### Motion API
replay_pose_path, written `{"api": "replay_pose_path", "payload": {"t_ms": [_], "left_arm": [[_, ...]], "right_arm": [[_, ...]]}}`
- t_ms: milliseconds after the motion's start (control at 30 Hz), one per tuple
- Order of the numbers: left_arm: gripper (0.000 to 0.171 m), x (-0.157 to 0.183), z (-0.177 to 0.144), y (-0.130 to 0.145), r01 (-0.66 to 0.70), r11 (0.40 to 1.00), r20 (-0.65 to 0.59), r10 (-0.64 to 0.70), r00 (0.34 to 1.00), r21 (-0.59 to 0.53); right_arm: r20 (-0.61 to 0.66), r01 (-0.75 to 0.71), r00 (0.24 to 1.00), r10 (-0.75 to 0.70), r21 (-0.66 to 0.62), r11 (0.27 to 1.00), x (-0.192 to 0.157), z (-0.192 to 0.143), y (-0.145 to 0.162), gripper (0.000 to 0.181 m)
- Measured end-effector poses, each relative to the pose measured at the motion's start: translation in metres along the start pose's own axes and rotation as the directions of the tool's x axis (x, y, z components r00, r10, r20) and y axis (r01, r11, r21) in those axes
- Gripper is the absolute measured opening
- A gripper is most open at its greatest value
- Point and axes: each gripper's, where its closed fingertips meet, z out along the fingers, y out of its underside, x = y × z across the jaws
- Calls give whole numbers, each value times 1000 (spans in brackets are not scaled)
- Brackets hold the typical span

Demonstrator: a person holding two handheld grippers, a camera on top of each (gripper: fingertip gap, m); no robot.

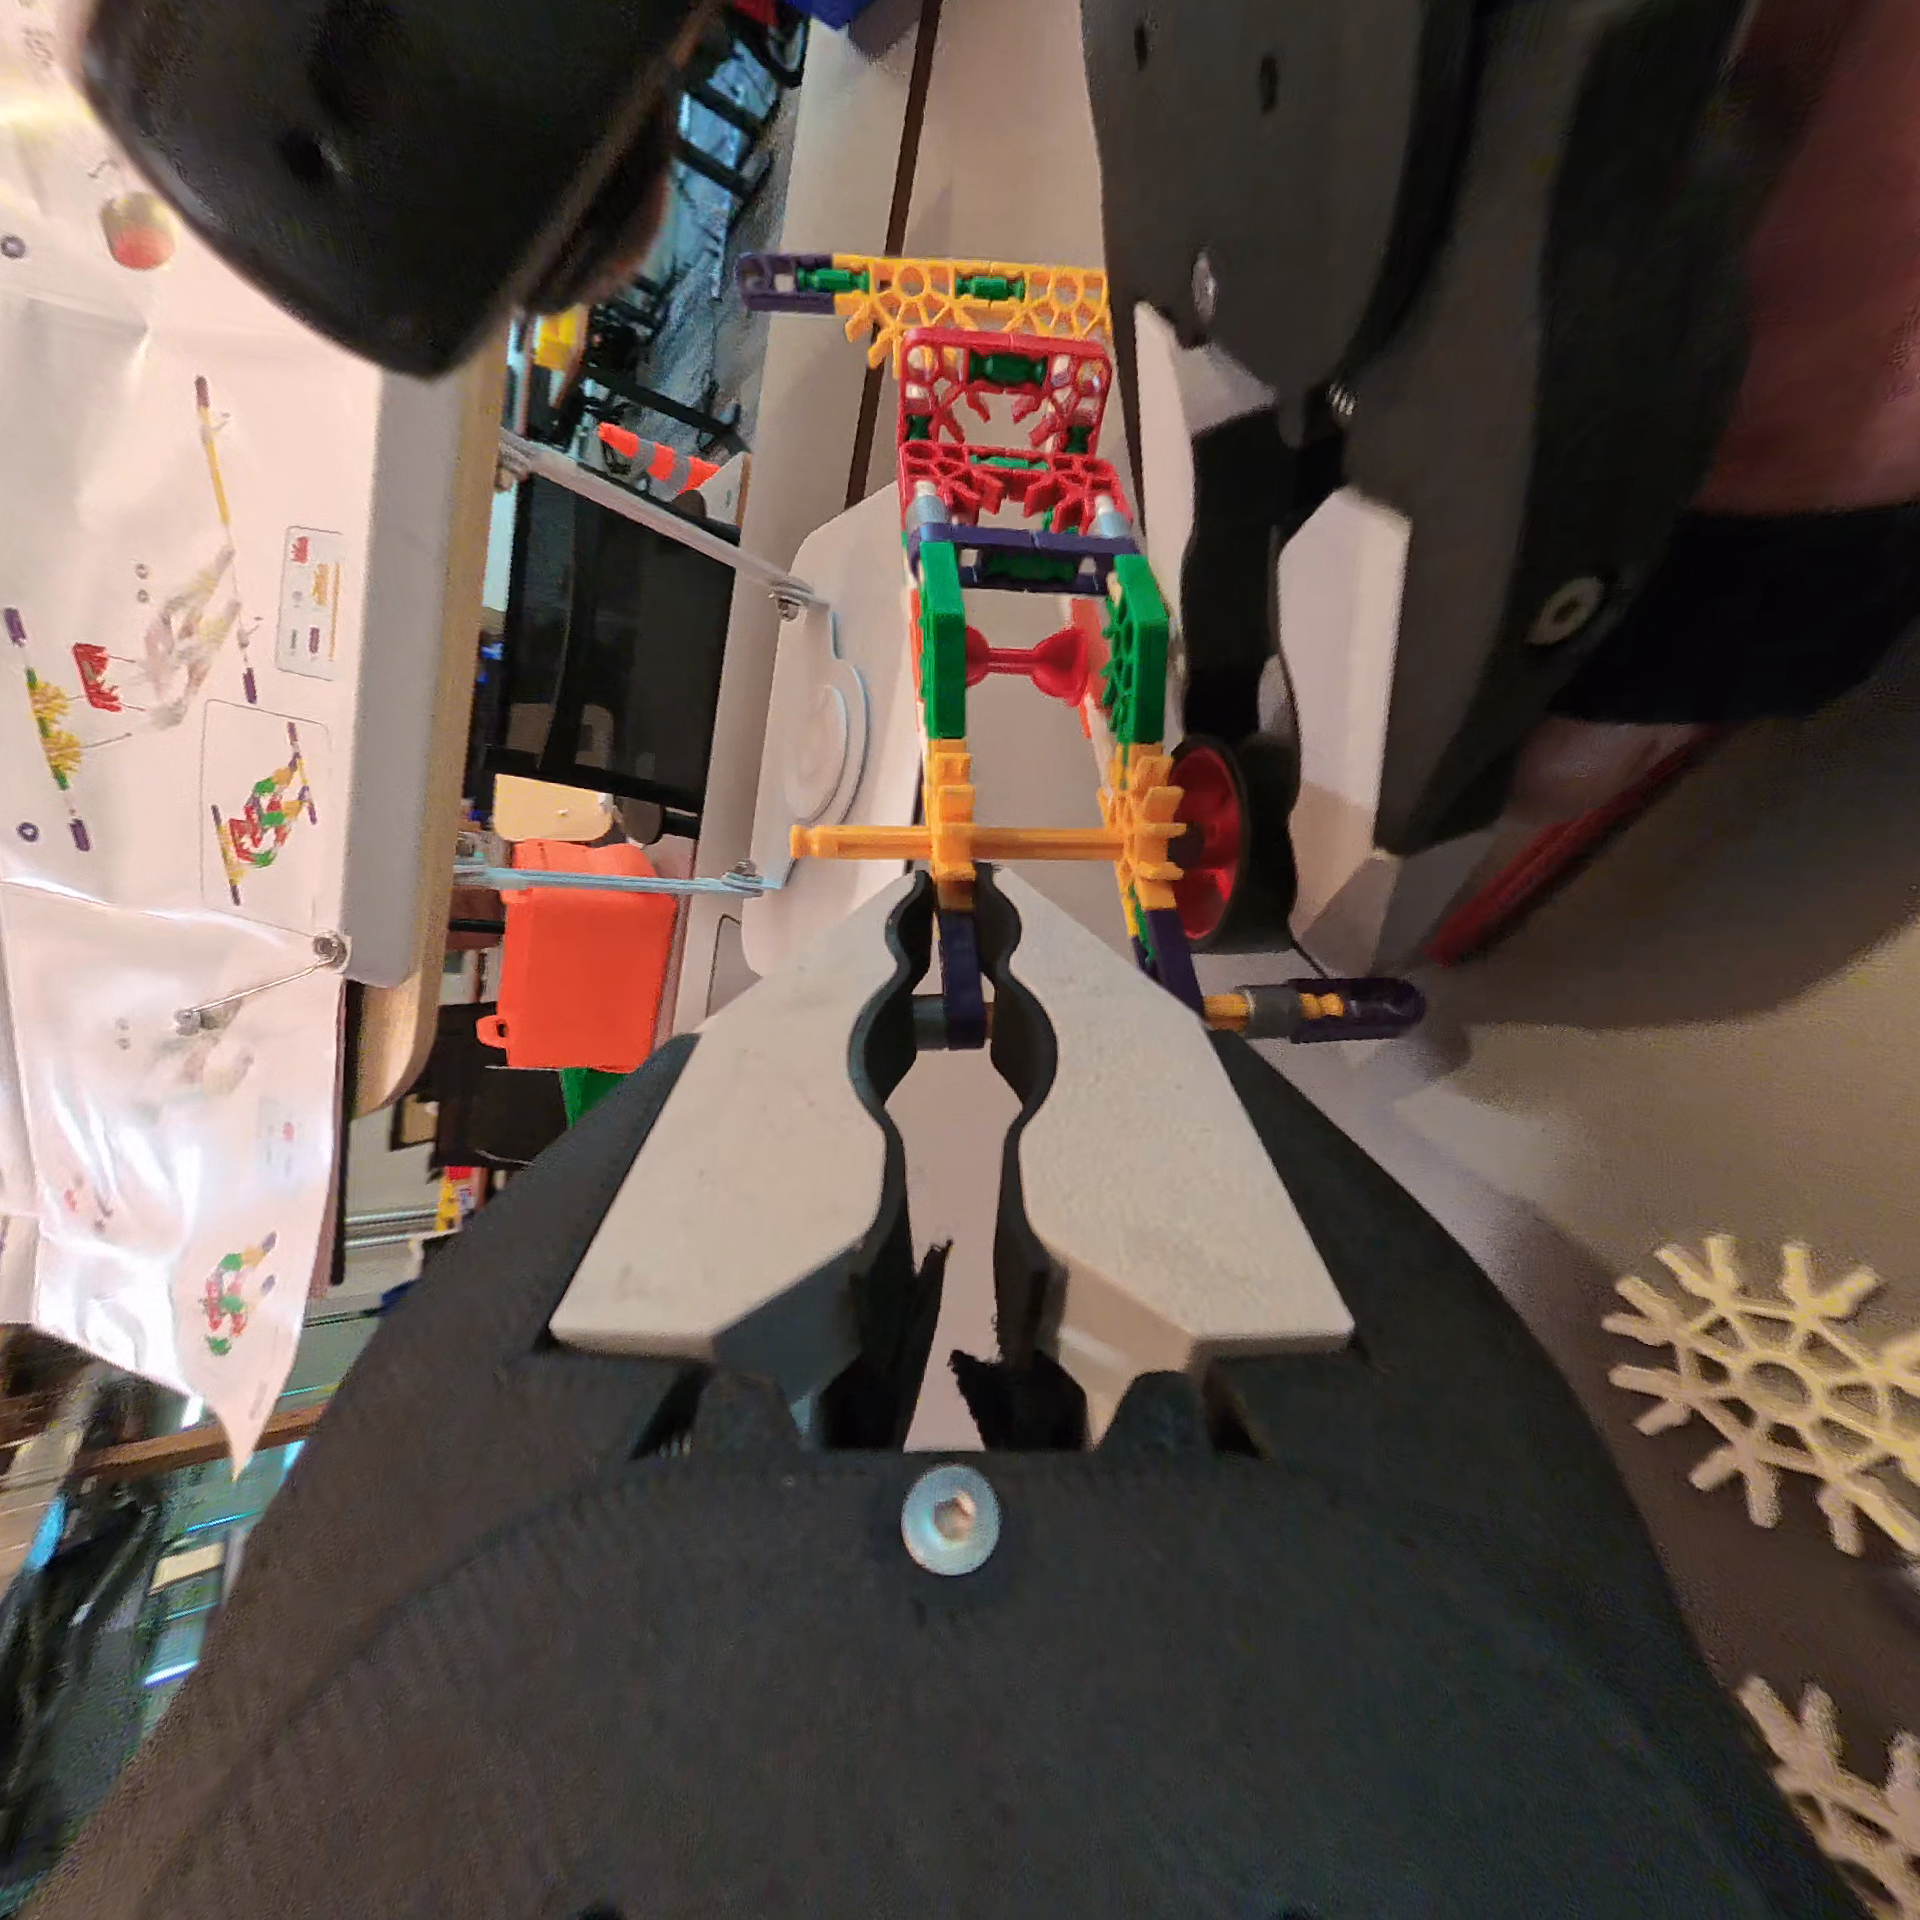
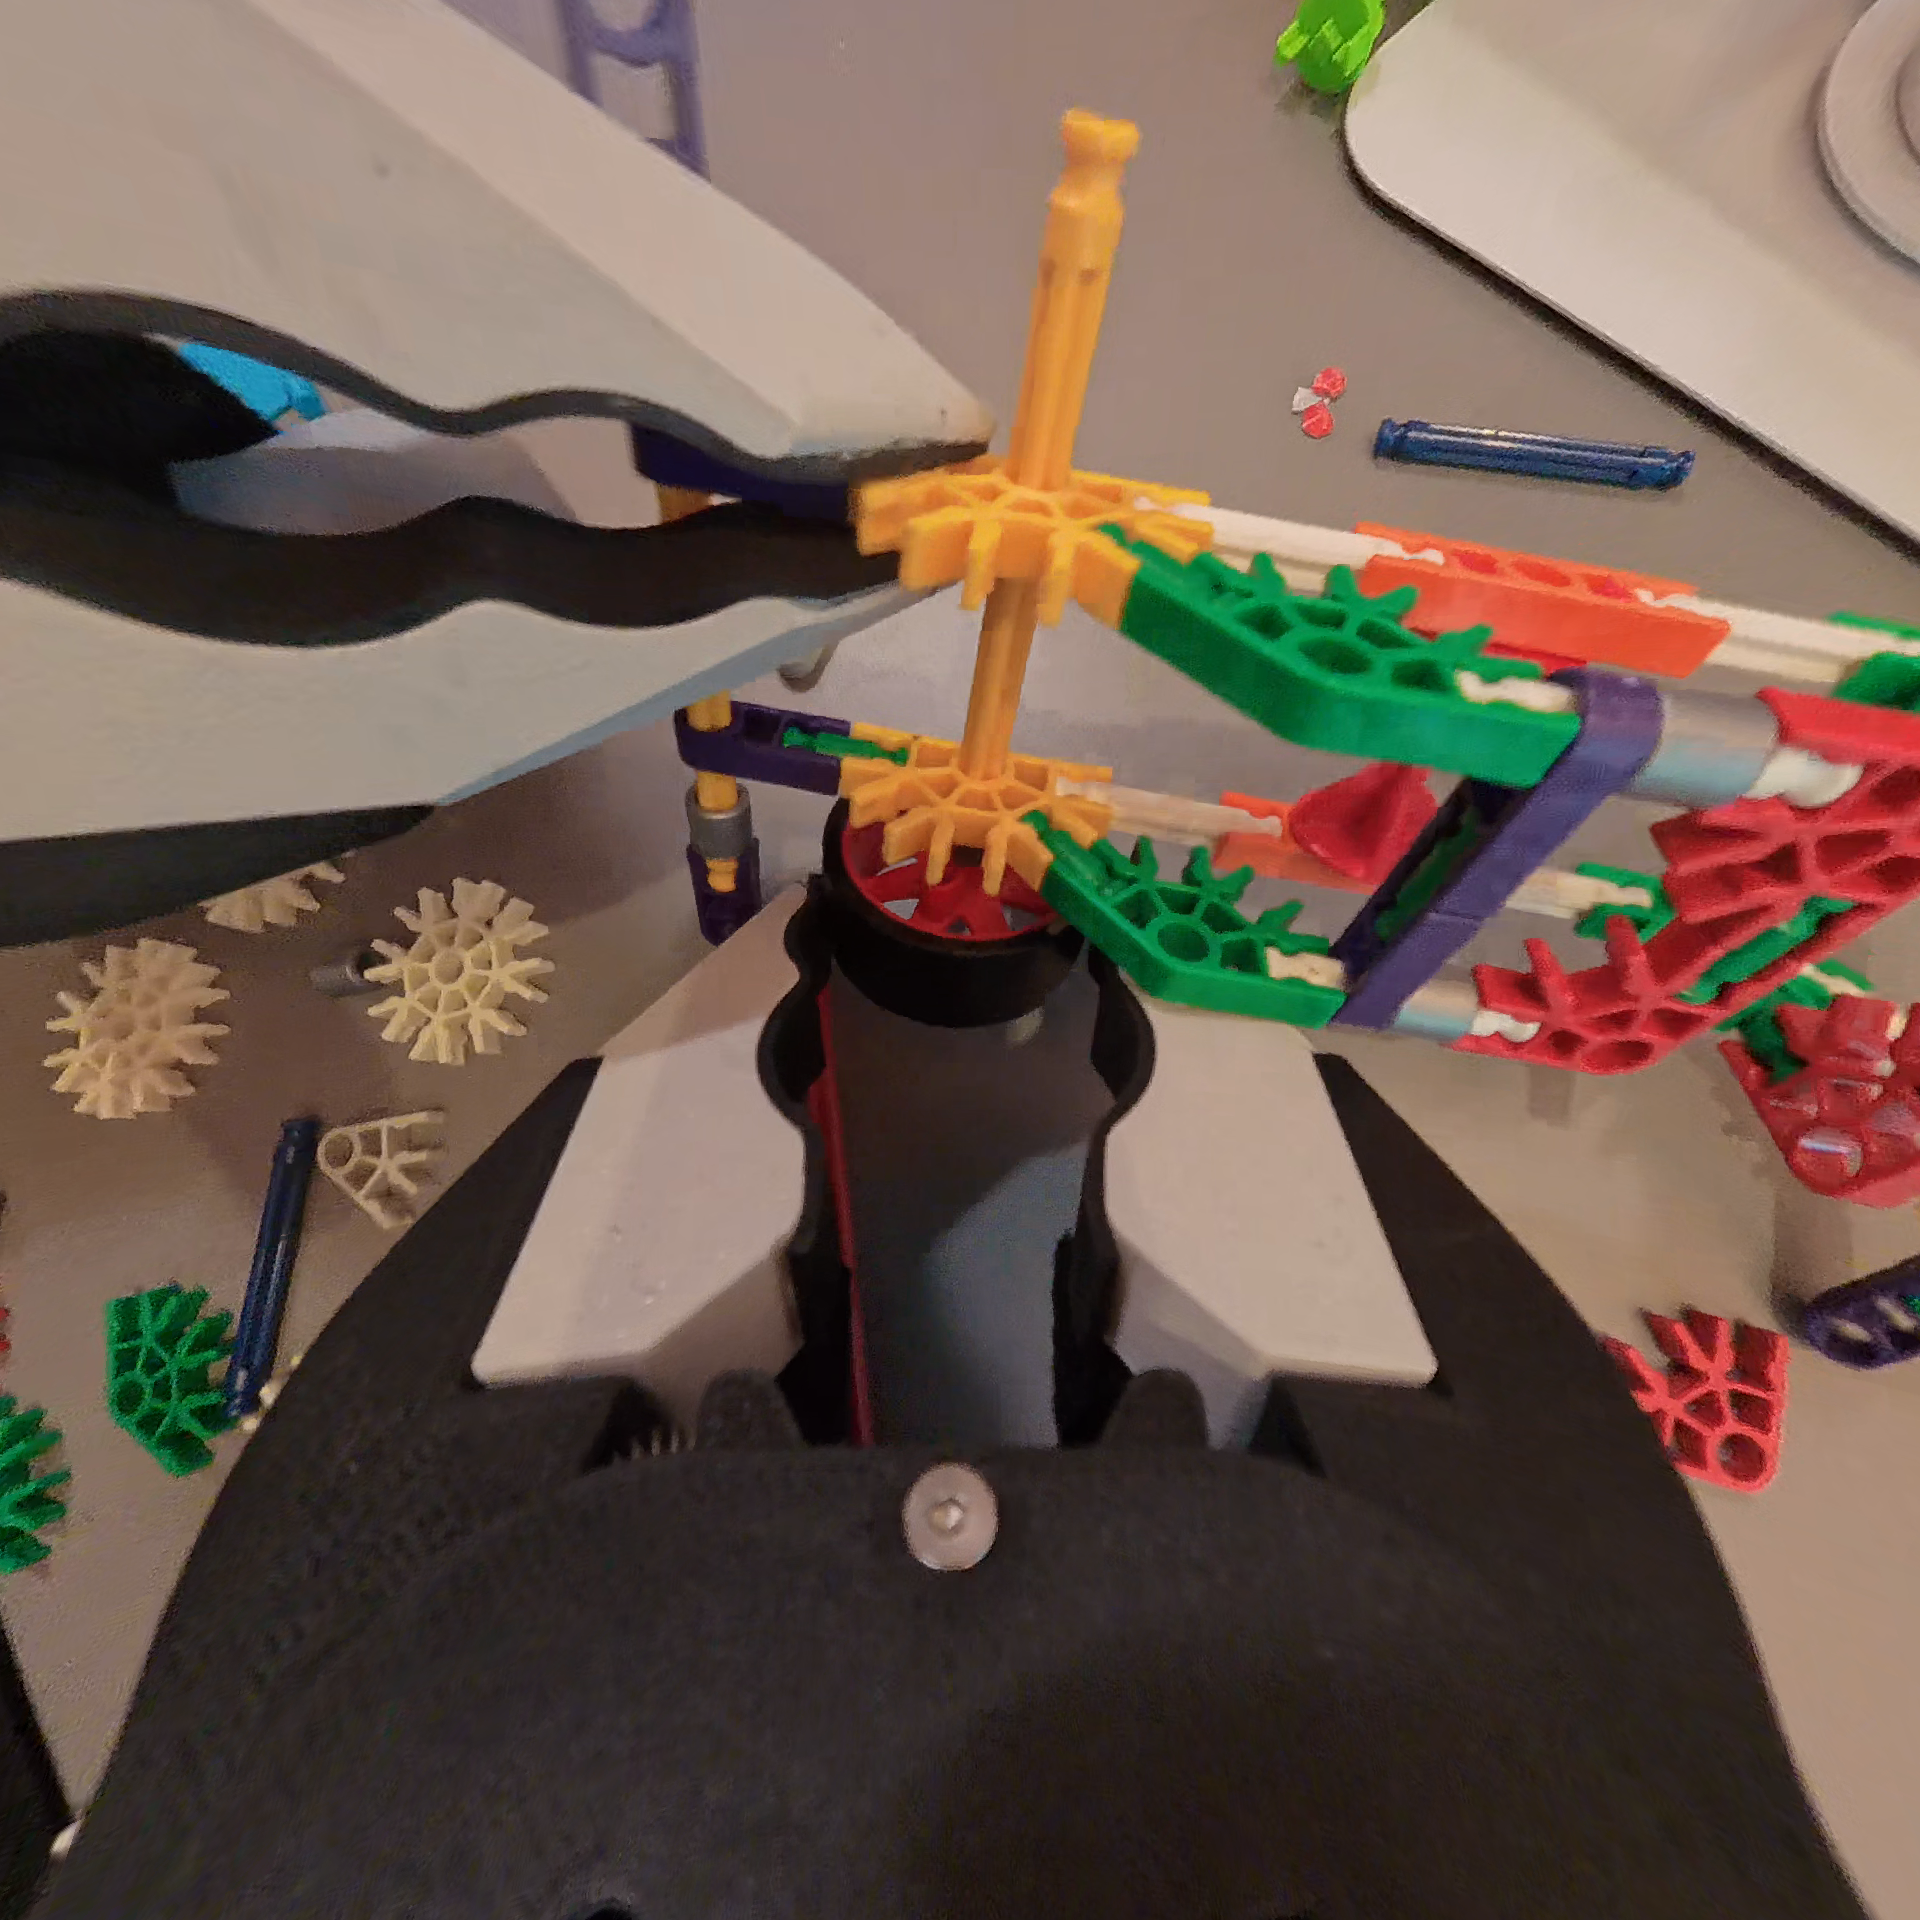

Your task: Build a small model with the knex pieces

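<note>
The construction-toy frame [image 2: 1351, 727], built of yellow, green, purple and red connectors with rods between, is held up off the grey bench [image 2: 1195, 291] between the two grippers. The left gripper [image 1: 956, 894] is clenched on a purple connector [image 1: 961, 977] at the near end of the frame, just behind the yellow hub on the yellow axle rod [image 1: 862, 842]; in the right wrist view its fingers [image 2: 727, 488] come in from the left and pinch that same corner. This grip seems meant to steady the frame while the other end of the axle is worked. The right gripper [image 2: 956, 997] has its fingers either side of a wheel [image 2: 945, 935] with a red hub and black tyre, which sits on the lower end of the axle against the lower yellow hub; the fingers look to be grasping the tyre, though the contact on the right side is partly hidden by the wheel itself.

Loose parts lie on the bench around: cream snowflake connectors [image 2: 457, 971] to the left, a blue rod [image 2: 1532, 452] far right, a red connector [image 2: 1714, 1403] near right, green connectors at the near left edge. In the left wrist view an instruction sheet [image 1: 187, 675] hangs at the left, blurred, and the right gripper's body [image 1: 1351, 416] cuts off the frame's right side.
</note>
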Motion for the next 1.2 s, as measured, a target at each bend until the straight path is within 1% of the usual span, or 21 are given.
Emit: {"api": "replay_pose_path", "payload": {"t_ms": [67,133,167,233,300,467,500,533,567,667,767,833,900,933,1000,1067,1200], "left_arm": [[2,4,4,4,-37,999,5,37,999,-14],[2,7,0,-1,-55,999,16,54,998,0],[2,9,-1,-3,-69,998,21,69,997,0],[2,12,-5,-9,-95,995,30,94,995,16],[2,14,-7,-13,-128,992,39,128,991,10],[3,22,-15,-17,-171,985,34,170,985,17],[4,26,-15,-17,-181,983,32,181,983,14],[4,28,-17,-19,-186,982,34,186,982,16],[4,32,-19,-21,-188,982,30,187,982,22],[6,40,-25,-31,-200,979,22,200,980,35],[7,45,-29,-36,-212,976,20,211,977,51],[7,47,-32,-39,-225,973,18,224,974,50],[7,50,-34,-45,-214,975,5,214,977,61],[7,51,-35,-49,-225,972,11,225,974,69],[5,49,-36,-51,-228,972,14,227,974,56],[6,46,-34,-46,-226,973,14,225,974,40],[7,46,-33,-38,-243,970,9,243,970,21]], "right_arm": [[25,2,1000,-1,-25,1000,-2,-4,3,48],[48,-9,999,11,-42,999,-3,-10,8,53],[60,-12,998,14,-37,999,-4,-13,11,52],[67,-10,998,11,-9,1000,-5,-17,16,44],[52,9,999,-8,-6,1000,-6,-17,18,44],[78,26,997,-23,-49,998,-11,-28,28,56],[82,17,997,-13,-38,999,-11,-32,30,55],[86,11,996,-9,-22,1000,-12,-35,31,45],[84,13,996,-11,-20,1000,-12,-36,34,44],[51,58,997,-56,-40,998,-14,-38,41,44],[72,57,996,-53,-59,997,-16,-46,46,45],[65,49,997,-46,-40,998,-13,-54,48,47],[83,50,995,-47,-42,998,-14,-52,53,39],[72,62,996,-59,-39,997,-14,-50,54,38],[46,74,996,-73,-25,997,-13,-47,50,37],[42,62,997,-61,-10,998,-10,-42,45,38],[21,109,994,-108,-60,992,-8,-38,42,41]]}}
